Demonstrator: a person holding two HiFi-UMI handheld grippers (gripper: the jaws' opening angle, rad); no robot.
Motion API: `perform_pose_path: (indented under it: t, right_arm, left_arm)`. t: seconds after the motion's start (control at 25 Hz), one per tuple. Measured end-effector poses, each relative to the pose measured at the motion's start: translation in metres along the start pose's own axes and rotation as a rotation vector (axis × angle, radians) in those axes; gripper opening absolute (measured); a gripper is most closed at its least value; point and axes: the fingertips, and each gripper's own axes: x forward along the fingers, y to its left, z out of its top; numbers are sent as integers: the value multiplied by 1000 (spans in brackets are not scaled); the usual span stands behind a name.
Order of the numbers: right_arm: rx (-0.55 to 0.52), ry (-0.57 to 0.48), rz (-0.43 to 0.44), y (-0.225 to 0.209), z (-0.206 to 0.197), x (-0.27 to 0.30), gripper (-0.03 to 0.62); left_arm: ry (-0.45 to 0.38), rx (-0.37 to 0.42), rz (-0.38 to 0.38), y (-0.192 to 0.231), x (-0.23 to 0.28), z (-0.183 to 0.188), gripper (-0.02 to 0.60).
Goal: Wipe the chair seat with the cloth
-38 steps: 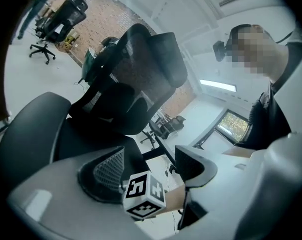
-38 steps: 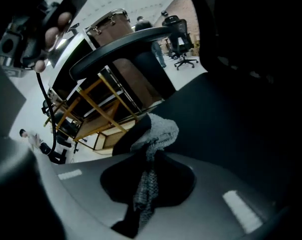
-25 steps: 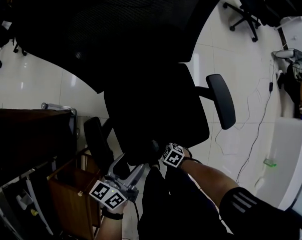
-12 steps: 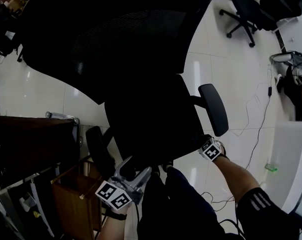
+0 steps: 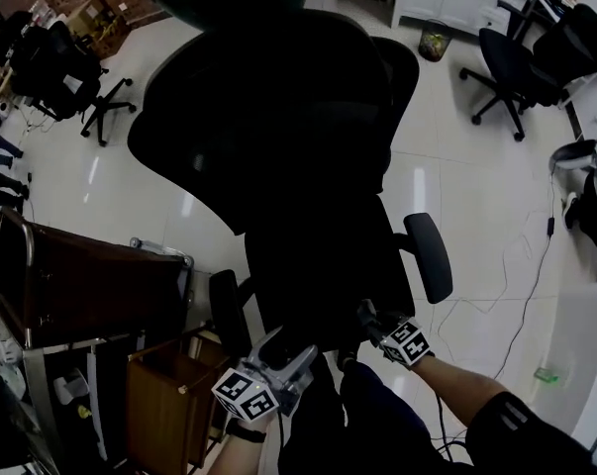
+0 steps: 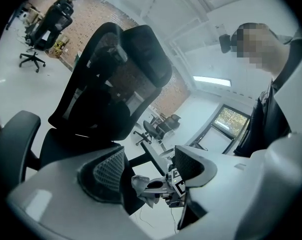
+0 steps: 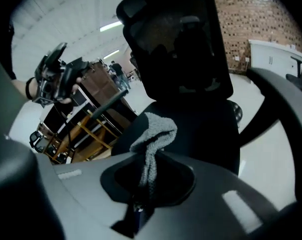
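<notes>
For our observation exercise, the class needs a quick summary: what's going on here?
A person faces a black office chair with a tool in each hand. The right tool is shut on a grey cloth, held by the front edge of the chair seat. The left tool is open and empty, nearby.

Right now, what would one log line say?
left tongs: open, empty | right tongs: shut on cloth | cloth: near chair seat front, contact unclear

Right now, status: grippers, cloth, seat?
Right gripper shut on cloth, by seat front. Left gripper open, empty. Nothing seen on seat.
</notes>
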Motion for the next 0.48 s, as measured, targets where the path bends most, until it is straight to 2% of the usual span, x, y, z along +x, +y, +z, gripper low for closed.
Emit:
perform_pose_path:
  t: [0.24, 0.36, 0.48]
  right_arm:
    - [22, -221, 110, 84, 78, -73, 29]
    - [60, -326, 115, 115, 99, -113, 29]
    - [62, -403, 95, 148, 102, -153, 29]
  left_arm:
    - [-35, 35, -25, -53, -31, 16, 337]
    - [-58, 62, -53, -83, -58, 15, 337]
    - [-71, 96, -94, -116, -92, 3, 337]
